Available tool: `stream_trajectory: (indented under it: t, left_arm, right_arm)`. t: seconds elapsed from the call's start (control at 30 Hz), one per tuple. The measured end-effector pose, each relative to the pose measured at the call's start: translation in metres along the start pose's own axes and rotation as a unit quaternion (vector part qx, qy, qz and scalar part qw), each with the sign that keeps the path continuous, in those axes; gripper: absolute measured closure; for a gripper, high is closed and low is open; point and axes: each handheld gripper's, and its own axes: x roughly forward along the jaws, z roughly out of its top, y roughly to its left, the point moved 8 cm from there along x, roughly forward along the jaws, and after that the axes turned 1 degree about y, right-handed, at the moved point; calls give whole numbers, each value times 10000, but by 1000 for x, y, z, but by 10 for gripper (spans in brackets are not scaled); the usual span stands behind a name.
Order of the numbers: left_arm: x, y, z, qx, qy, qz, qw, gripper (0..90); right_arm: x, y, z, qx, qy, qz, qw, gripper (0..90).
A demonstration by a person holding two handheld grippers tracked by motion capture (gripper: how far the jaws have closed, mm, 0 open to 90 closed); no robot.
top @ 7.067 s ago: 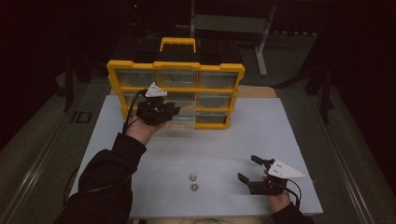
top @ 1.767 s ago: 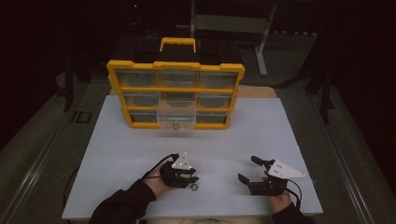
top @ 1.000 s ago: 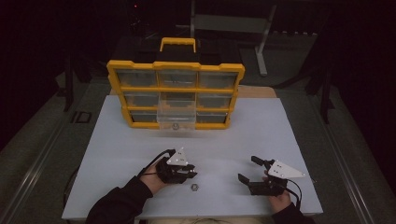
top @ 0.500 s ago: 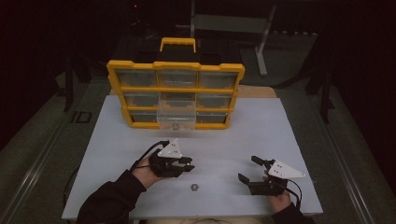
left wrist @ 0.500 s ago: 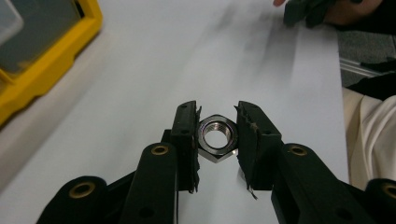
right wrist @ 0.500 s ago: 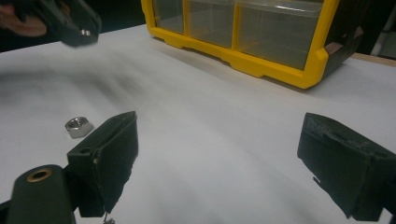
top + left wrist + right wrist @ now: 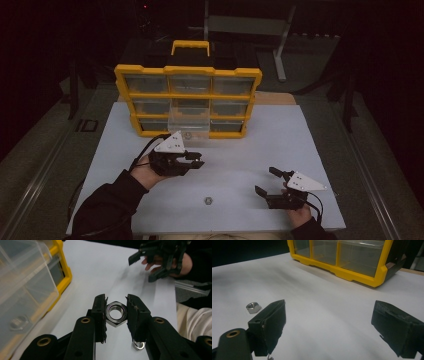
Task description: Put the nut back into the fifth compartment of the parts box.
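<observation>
Left gripper [image 7: 116, 312] — jaws clamped on a hex nut [image 7: 115, 313], held above the table's [image 7: 280, 130] left-centre, near the pulled-out drawer [image 7: 189, 122] of the yellow organizer [image 7: 187, 95]. Step in hand, as judged: carrying to the drawer. Next move calls for centring over the drawer, then release. Second nut [image 7: 208, 201] lies near the front edge. Right gripper [image 7: 274, 183] — wide open, empty, front right.

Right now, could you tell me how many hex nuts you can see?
3: one held in the left tongs, one loose on the table, one in the pulled-out clear drawer. Other drawers may hide more.
</observation>
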Motion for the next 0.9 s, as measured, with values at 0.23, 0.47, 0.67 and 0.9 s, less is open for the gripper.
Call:
stream_trajectory:
  t: [0.23,0.47,0.67,0.9]
  left_arm:
    - [-15,9,17,-30,-86,120,9999,686]
    - [-35,25,39,-99,-316,420,9986,686]
    - [-52,44,56,-158,-492,749,9959,686]
    - [-60,61,74,-249,-599,1049,9924,686]
  right_arm:
    - [0,0,0,-3,0,5,10000,125]
    - [1,1,0,4,11,8,10000,125]
    - [1,1,-1,-10,9,16,10000,125]
    - [1,1,-1,9,19,12,10000,125]
